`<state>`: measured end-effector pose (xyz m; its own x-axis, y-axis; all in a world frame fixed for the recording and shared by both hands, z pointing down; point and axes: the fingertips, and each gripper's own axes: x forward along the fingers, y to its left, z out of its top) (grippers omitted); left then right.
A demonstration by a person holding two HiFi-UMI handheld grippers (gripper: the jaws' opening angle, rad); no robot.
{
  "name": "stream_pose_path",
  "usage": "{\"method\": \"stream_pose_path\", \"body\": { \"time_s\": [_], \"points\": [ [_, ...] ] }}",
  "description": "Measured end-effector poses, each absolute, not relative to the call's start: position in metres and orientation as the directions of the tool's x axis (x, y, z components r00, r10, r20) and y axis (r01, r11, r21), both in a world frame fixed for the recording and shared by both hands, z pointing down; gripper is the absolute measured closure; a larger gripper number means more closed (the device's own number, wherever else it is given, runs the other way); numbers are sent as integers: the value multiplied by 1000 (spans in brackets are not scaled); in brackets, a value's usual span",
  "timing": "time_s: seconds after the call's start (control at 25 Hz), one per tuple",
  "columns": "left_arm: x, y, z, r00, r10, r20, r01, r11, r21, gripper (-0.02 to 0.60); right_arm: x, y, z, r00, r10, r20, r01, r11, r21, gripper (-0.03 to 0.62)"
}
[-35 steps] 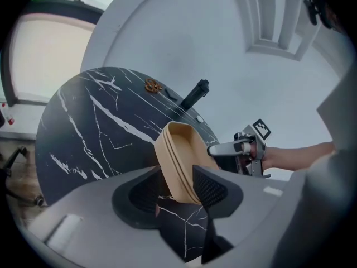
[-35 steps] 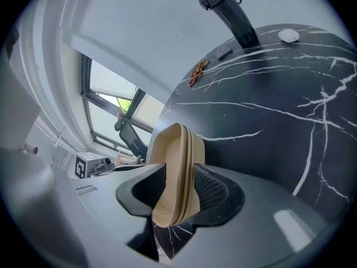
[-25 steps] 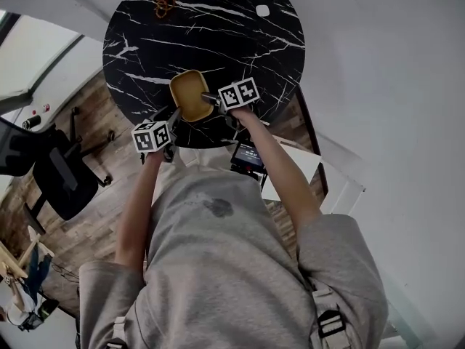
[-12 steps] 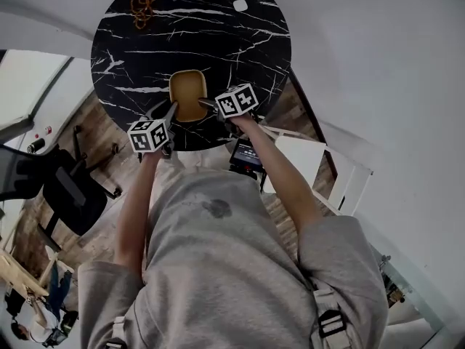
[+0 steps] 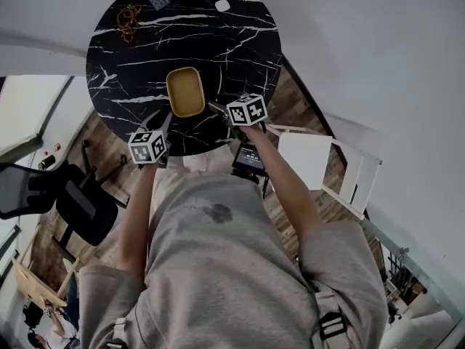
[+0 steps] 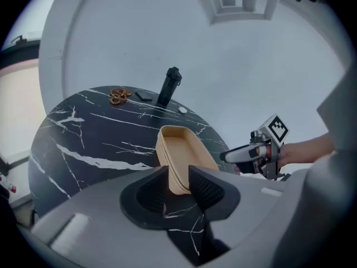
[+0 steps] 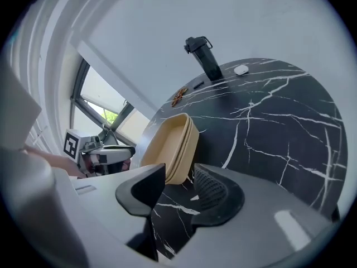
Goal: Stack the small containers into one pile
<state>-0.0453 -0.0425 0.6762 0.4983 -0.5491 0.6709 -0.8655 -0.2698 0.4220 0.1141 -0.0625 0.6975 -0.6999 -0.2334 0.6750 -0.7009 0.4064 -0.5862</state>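
Nested tan containers lying long-axis up-frame; L gripper hovering lower-left, R gripper lower-right, both jaws just opening wide, empty.

Tan containers nested on black table.

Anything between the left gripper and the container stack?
Nothing visible. Only bare table lies between the left gripper and the containers. Its jaws have just been opening, with nothing clamped between them. The bottle stands at the far edge.
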Motion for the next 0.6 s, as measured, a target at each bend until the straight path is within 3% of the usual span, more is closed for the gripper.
{"method": "stream_pose_path", "body": {
  "time_s": [0.2, 0.24, 0.32, 0.6],
  "points": [
    [-43, -18, 662, 457, -607, 651, -889, -290, 354, 492, 131, -52, 682, -680, -309, 665, -700, 546, -461, 440],
    [-42, -18, 656, 448, -622, 642, -894, -293, 339, 495, 134, -56, 675, -673, -345, 654, -708, 557, -435, 465],
    [-40, -19, 643, 434, -653, 621, -901, -303, 311, 504, 143, -64, 659, -670, -425, 609, -725, 549, -415, 582],
    [-35, -41, 554, 413, -804, 427, -909, -391, 142, 563, 153, -68, 552, -668, -648, 365, -744, 592, -310, 582]
  ]
}}
